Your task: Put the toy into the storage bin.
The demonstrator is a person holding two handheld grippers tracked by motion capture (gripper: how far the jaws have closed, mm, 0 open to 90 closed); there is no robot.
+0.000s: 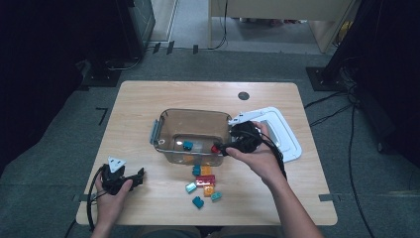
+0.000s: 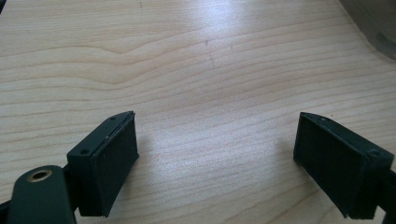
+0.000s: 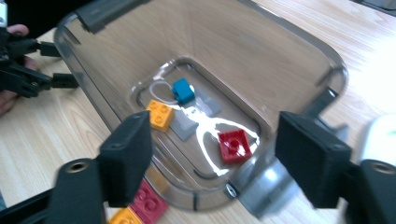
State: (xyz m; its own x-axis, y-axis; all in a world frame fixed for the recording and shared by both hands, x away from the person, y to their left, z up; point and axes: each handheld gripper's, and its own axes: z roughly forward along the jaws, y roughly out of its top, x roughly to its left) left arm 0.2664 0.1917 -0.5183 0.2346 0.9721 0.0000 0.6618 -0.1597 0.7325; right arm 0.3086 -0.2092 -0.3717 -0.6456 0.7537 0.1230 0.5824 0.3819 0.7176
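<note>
1. Left gripper (image 1: 140,174), at 8 o'clock on the table (image 1: 148,99) in the high view: it lies low near the front edge in the person's left hand (image 1: 110,196). Its jaws stand spread wide over bare wood, with nothing between them (left gripper view (image 2: 217,154)).
2. Loose bricks (image 1: 204,184), at 6 o'clock: a cluster of teal, orange and red pieces lies on the table just in front of the tub's near wall.
3. Right gripper (image 1: 220,148), just right of centre: held in the right hand (image 1: 260,158), it points toward 9 o'clock over the tub's right end. Its jaws stand spread and pinch nothing (right gripper view (image 3: 212,154)).
4. Red brick (image 3: 235,145): it lies flat on the tub's floor, studs up, below and between the open jaws. It is square, so no long axis can be told; its edges sit slightly turned against the tub's walls.
5. Orange brick (image 3: 160,114) and blue brick (image 3: 183,90): both lie on the tub's floor, apart from the red one, studs up.
6. Clear tub (image 1: 163,119), at centre: its long axis runs from 9 to 3 o'clock.
7. White lid (image 1: 287,136), at 3 o'clock: it lies flat just beside the tub.
</note>
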